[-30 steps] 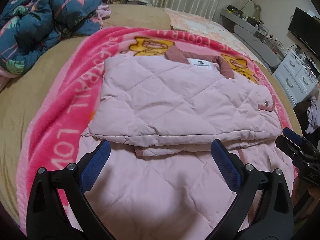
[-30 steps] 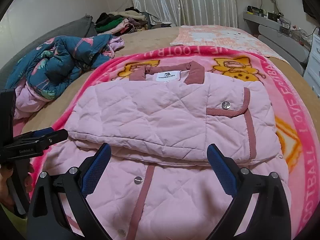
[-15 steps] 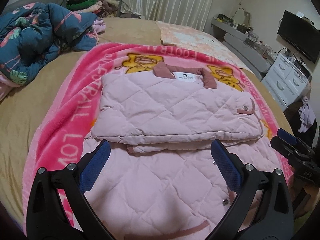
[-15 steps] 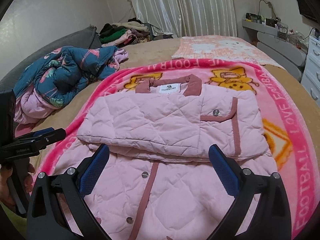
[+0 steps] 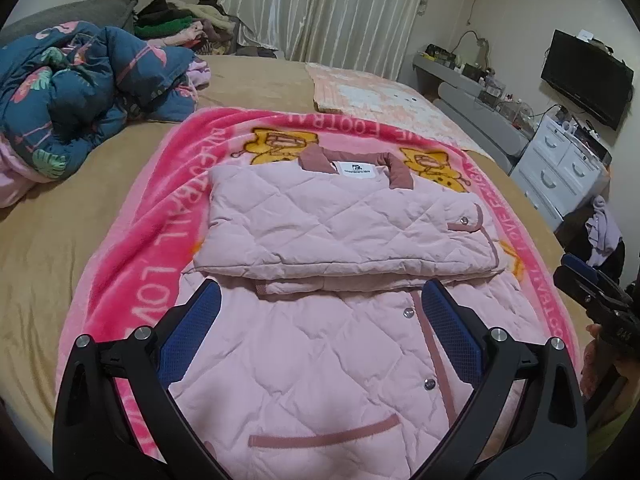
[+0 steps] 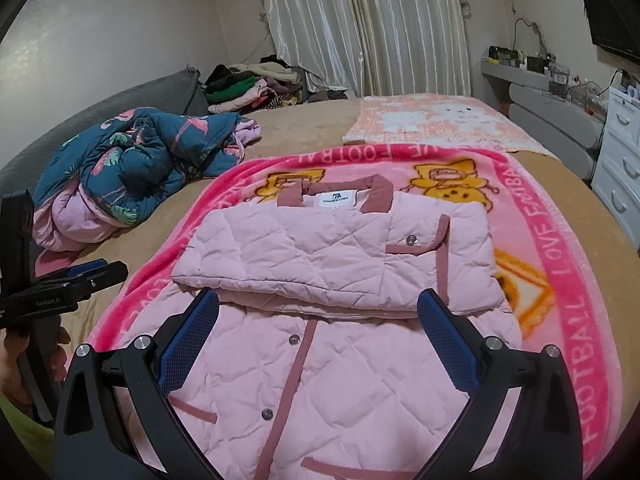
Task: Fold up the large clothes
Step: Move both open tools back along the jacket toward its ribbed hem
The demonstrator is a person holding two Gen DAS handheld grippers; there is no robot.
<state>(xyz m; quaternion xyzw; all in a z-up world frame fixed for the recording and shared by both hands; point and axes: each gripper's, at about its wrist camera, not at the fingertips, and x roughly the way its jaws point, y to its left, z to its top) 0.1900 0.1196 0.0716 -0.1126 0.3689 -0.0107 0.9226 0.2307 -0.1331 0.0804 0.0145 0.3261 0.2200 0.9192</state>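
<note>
A pink quilted jacket (image 5: 352, 236) is laid on a pink blanket (image 5: 160, 240) spread over the bed (image 5: 52, 232), its sleeves folded across the chest and its collar turned towards the curtains (image 6: 372, 28). The left gripper (image 5: 320, 320) is held above the jacket's lower half, fingers (image 5: 200, 320) spread wide and empty. The right gripper (image 6: 316, 324) is held likewise, fingers (image 6: 444, 332) apart, nothing gripped. A blue floral quilt (image 6: 140, 156) is bunched near the bed's left edge

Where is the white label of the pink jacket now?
In both views, the white label sits between the dusty-rose collar flaps, at the pink quilted jacket's far edge.
</note>
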